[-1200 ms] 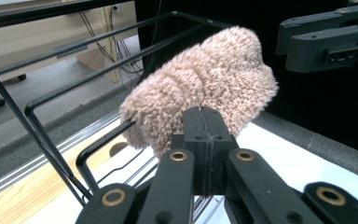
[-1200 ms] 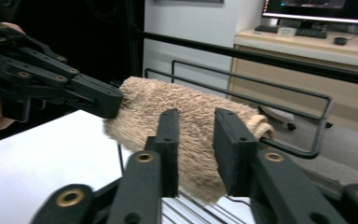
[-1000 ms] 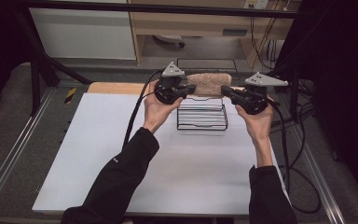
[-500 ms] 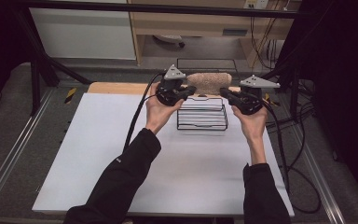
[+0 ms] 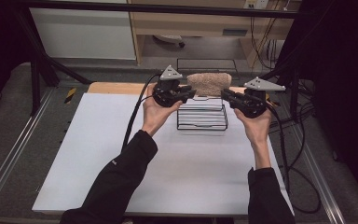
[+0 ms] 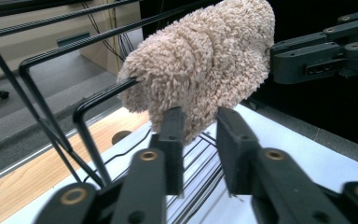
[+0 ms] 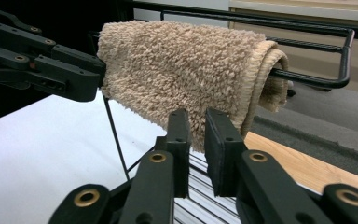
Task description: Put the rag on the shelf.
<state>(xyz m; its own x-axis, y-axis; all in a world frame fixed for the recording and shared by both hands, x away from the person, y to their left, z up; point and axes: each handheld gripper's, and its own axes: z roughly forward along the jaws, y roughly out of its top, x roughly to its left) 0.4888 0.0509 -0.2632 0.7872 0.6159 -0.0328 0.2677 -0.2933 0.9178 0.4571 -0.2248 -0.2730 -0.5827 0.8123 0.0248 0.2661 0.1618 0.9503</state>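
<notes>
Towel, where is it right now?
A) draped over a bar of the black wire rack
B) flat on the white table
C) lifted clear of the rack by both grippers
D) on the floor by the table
A: the tan towel hangs folded over a top bar of the wire rack, and both grippers' jaws have just been opening, with its lower edge between them but not pinched.

One beige towel (image 5: pixel 209 83), one black wire rack (image 5: pixel 202 116) and two grippers are seen on one white table (image 5: pixel 121 154).
</notes>
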